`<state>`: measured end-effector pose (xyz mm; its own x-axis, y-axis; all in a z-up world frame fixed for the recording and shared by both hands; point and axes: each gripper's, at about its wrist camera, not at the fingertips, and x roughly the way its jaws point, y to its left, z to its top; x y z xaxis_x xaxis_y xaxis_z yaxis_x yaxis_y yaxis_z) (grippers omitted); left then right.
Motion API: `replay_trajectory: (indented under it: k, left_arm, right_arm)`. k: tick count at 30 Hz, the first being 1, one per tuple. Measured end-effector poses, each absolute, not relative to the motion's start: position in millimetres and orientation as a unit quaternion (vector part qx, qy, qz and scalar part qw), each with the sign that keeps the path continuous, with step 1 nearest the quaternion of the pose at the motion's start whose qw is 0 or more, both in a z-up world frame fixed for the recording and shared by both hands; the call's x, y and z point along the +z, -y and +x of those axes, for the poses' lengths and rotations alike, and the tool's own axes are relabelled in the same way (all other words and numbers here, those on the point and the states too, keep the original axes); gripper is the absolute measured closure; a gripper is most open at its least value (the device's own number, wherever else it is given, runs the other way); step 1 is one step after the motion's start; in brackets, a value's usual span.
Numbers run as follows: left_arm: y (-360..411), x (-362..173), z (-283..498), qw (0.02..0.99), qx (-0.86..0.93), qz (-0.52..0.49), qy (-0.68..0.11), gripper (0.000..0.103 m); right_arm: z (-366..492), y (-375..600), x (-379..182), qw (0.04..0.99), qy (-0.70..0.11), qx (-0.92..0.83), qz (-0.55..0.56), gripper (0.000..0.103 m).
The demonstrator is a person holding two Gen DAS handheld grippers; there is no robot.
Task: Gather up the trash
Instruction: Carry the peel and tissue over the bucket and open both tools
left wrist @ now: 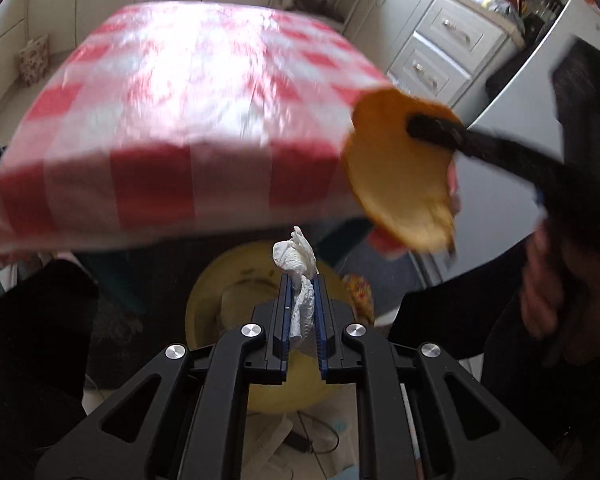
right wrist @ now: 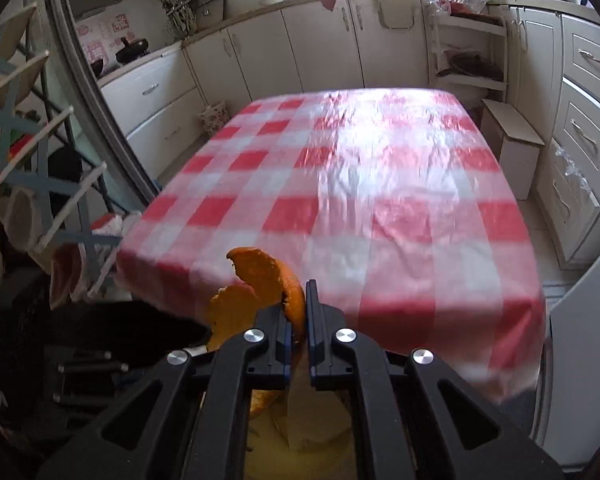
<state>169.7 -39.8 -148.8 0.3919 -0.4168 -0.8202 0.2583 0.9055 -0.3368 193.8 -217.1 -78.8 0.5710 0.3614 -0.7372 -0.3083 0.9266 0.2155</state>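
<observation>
My left gripper (left wrist: pixel 300 280) is shut on a crumpled white tissue (left wrist: pixel 294 252), which sticks out past the fingertips. It hangs over a round yellow bin (left wrist: pixel 204 304) on the floor, just off the near edge of the table with the red and white checked cloth (left wrist: pixel 180 100). My right gripper (right wrist: pixel 298 296) is shut on a curled piece of orange peel (right wrist: pixel 260 276). In the left wrist view that orange peel (left wrist: pixel 396 176) hangs at the table's right corner, with the right gripper (left wrist: pixel 424 128) clamped on it and a hand (left wrist: pixel 560 280) behind. Yellow bin (right wrist: pixel 268 448) shows under the right gripper.
The checked table (right wrist: pixel 380 180) fills the middle of the kitchen. Cream cabinets (right wrist: pixel 260 52) run along the far wall and drawers (right wrist: pixel 588 120) along the right. A white box (right wrist: pixel 512 148) stands by the table's right side, a rack (right wrist: pixel 40 184) at left, a white appliance door (right wrist: pixel 580 340) at right.
</observation>
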Motion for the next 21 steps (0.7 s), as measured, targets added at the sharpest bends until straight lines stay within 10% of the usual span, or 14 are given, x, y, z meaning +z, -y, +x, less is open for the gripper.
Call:
replay_trajectory:
  k: [6, 21]
  left_arm:
    - [52, -182, 169, 0.795, -0.197, -0.071, -0.569, 0.087]
    - [26, -109, 128, 0.894, -0.068, -0.044, -0.44, 0.008]
  right_arm:
    - [180, 182, -146, 0.837, -0.517, 0.168, -0.063, 0.086]
    - [180, 198, -137, 0.847, -0.501, 0.168, 0.05, 0.033]
